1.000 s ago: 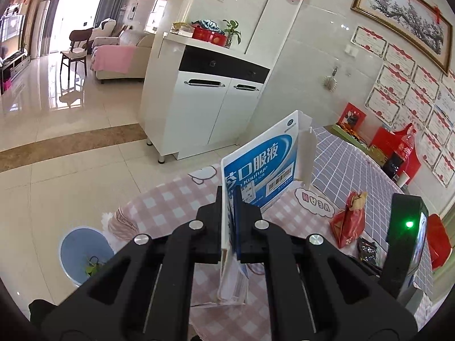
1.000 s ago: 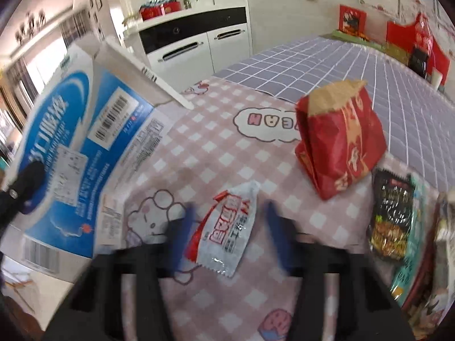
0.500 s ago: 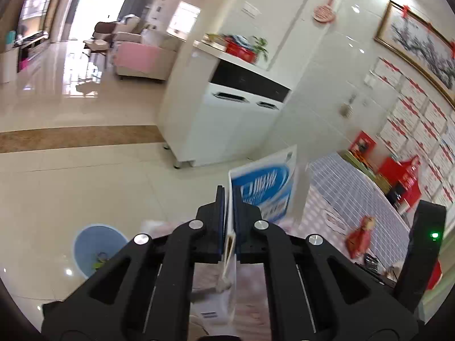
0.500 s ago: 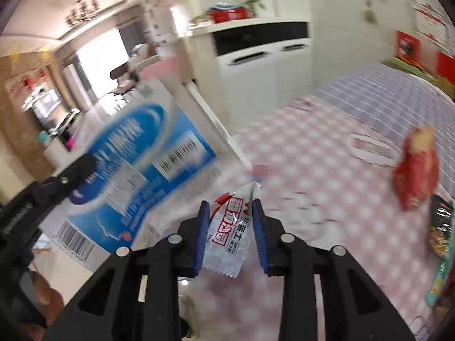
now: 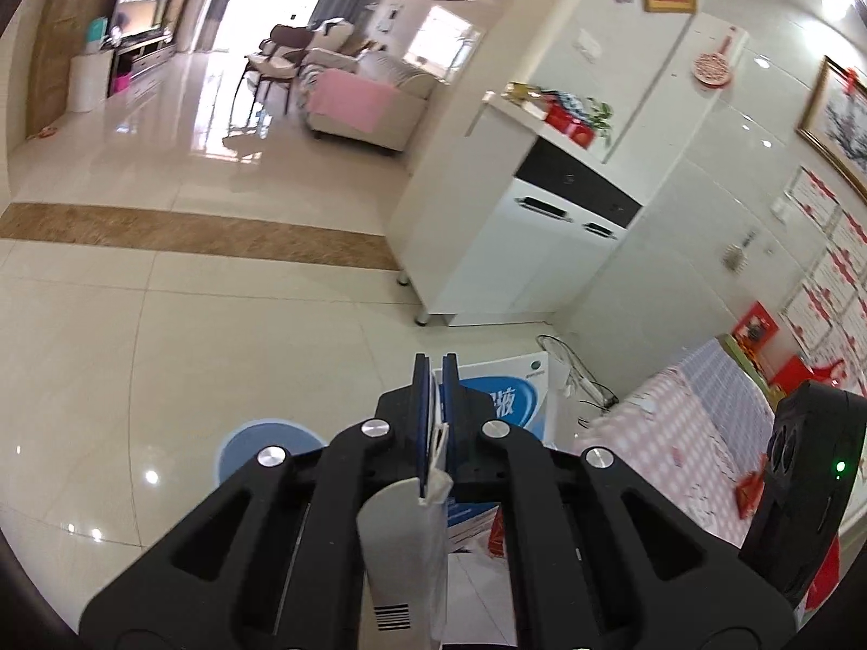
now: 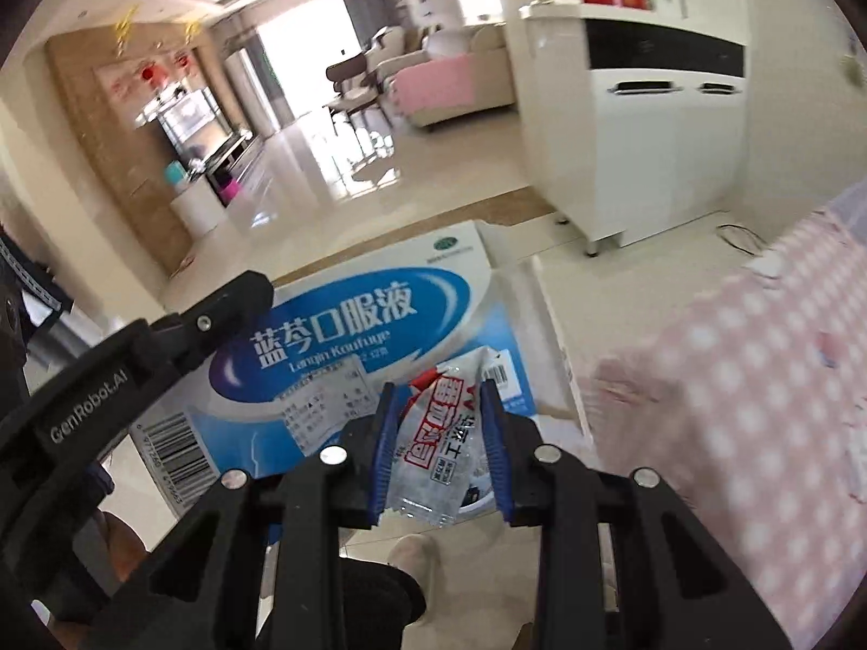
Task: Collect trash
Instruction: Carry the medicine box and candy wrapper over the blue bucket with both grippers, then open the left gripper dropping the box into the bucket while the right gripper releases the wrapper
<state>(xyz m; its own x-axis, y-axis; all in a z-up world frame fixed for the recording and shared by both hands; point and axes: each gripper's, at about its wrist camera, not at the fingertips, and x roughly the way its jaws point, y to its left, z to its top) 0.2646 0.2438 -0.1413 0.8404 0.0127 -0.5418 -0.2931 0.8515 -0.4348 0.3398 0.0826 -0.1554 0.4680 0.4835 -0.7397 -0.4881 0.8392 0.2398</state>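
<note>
Both grippers are loaded: left gripper [image 5: 435, 422] clamped on the flattened carton's [image 6: 347, 336] stiff, light edge, right gripper [image 6: 440, 452] pinching a limp, slippery wrapper [image 6: 441, 449] mid-body, both carried over floor beside the table [image 6: 758, 379].

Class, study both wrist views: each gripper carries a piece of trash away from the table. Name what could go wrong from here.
1. The left gripper pinches only a thin edge of the big flattened blue carton; it may swing or slip out.
2. The carton hides most of the blue bin, so a drop may miss.
3. The wrapper sits loosely crumpled in the right gripper.
</note>
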